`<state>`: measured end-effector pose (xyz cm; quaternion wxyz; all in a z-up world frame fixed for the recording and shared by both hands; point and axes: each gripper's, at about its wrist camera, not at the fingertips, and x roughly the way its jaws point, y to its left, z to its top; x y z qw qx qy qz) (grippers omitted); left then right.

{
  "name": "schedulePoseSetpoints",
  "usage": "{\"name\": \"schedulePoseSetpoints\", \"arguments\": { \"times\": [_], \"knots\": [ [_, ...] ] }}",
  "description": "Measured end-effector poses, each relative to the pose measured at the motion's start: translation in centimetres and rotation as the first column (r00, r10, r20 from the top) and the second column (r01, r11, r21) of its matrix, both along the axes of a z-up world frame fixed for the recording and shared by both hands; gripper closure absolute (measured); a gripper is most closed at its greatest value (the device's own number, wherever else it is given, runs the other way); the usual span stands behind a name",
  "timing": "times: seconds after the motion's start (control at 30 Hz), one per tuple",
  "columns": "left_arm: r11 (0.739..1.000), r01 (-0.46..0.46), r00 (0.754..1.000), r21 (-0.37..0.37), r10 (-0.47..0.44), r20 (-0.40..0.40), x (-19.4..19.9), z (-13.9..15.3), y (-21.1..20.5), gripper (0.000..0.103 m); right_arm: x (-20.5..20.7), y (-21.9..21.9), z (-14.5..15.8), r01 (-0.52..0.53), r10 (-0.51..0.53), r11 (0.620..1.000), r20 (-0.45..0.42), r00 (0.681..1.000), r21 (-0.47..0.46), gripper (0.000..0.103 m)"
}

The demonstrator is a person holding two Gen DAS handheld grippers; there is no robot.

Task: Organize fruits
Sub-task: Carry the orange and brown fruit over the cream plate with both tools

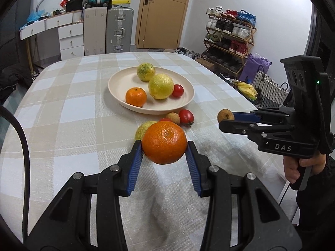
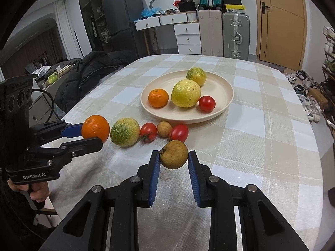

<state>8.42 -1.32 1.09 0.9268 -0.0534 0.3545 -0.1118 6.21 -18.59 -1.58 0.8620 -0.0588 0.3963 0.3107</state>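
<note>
Between left fingers (image 1: pixel 138 159), an orange (image 1: pixel 164 142); right fingers (image 2: pixel 155 167), brown fruit (image 2: pixel 173 154).

This is a lived-in home. A table under a beige-and-white checked cloth (image 2: pixel 261 108) stands in a room with a tan wooden door (image 1: pixel 165 10). A wooden shoe rack filled with sneakers (image 1: pixel 230 35) lines one wall. Hard-shell suitcases, silver (image 1: pixel 119 29) and beige (image 1: pixel 94 31), stand beside a white chest of drawers (image 1: pixel 70 39). A black padded jacket (image 2: pixel 92 73) is heaped beside the table, near a dark grey fridge (image 2: pixel 123 21).
</note>
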Motion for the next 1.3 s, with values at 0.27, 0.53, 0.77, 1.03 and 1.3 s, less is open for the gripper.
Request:
{"name": "schedulePoseSetpoints", "arguments": {
  "times": [0.27,0.53,0.77,1.03,1.3],
  "knots": [
    [1.0,-0.03,0.999,0.001,0.03,0.022,-0.2,0.6,0.6,0.064,0.1,-1.0,0.9,0.031,-0.032,0.999,0.021,0.999,0.041,0.075],
    [0.998,-0.056,0.996,0.005,0.056,0.063,0.1,1.7,1.1,0.064,0.4,-1.8,1.5,0.065,-0.07,0.992,0.044,0.997,0.105,0.075],
    [0.997,-0.083,0.993,-0.008,0.083,0.089,1.7,2.5,1.4,0.064,1.3,-2.0,1.6,0.093,-0.102,0.985,0.055,0.993,0.142,0.075],
    [0.997,-0.079,0.992,0.001,0.079,0.099,4.2,2.5,0.7,0.064,2.7,-1.9,1.8,0.106,-0.116,0.983,0.062,0.991,0.15,0.075],
    [0.997,-0.08,0.993,0.003,0.08,0.089,6.3,2.1,0.3,0.064,3.7,-1.8,2.4,0.11,-0.122,0.982,0.071,0.99,0.154,0.075]
  ]
}}
